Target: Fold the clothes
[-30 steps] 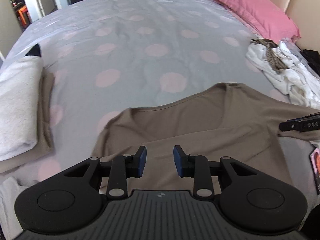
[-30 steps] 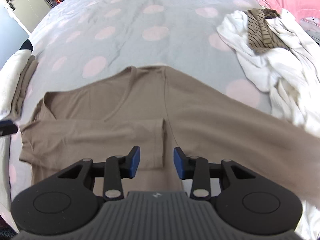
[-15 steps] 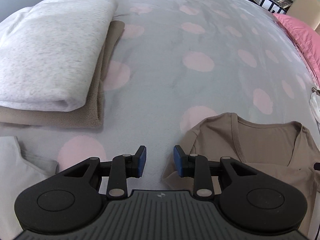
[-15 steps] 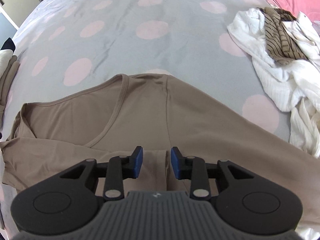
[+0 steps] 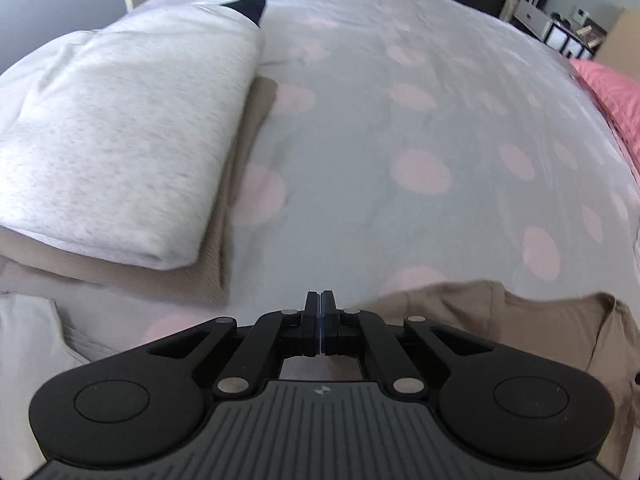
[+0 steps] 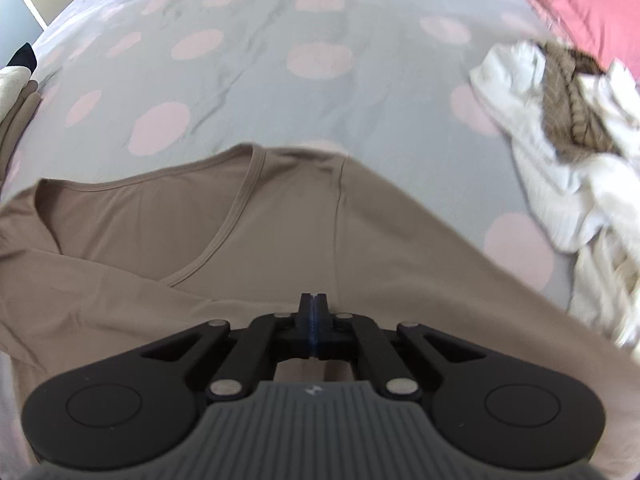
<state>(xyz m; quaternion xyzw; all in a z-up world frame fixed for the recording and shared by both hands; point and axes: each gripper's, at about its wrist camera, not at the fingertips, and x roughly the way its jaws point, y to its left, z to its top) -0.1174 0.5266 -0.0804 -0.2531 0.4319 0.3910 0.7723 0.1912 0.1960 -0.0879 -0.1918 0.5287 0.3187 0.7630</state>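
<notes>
Taupe top (image 6: 280, 240) lies spread on the bed (image 6: 260, 80), whose grey cover carries pink dots; its scooped neckline faces away from the right wrist camera and a vertical seam runs down just right of the neck. In the left wrist view only the near edge of the same top (image 5: 540, 332) shows, at the lower right. The right gripper (image 6: 313, 312) sits low over the chest of the garment with its jaws pressed fully together; whether a pinch of fabric lies between them cannot be told, since the tips hide the contact. The left gripper (image 5: 321, 312) also has its jaws completely closed, sitting at the left margin of the top where cloth meets bedcover; whether it grips any cloth cannot be told either. To the left of it rests a folded stack: a light grey garment (image 5: 120, 140) on top of a folded tan piece (image 5: 224, 248), with a dark corner (image 5: 248, 6) poking out at the far end. At the right of the bed, well apart from the top, lies a crumpled white heap (image 6: 568, 168) with a brown striped item (image 6: 568, 100) on it, and a pink pillow (image 6: 580, 4) sits beyond.
</notes>
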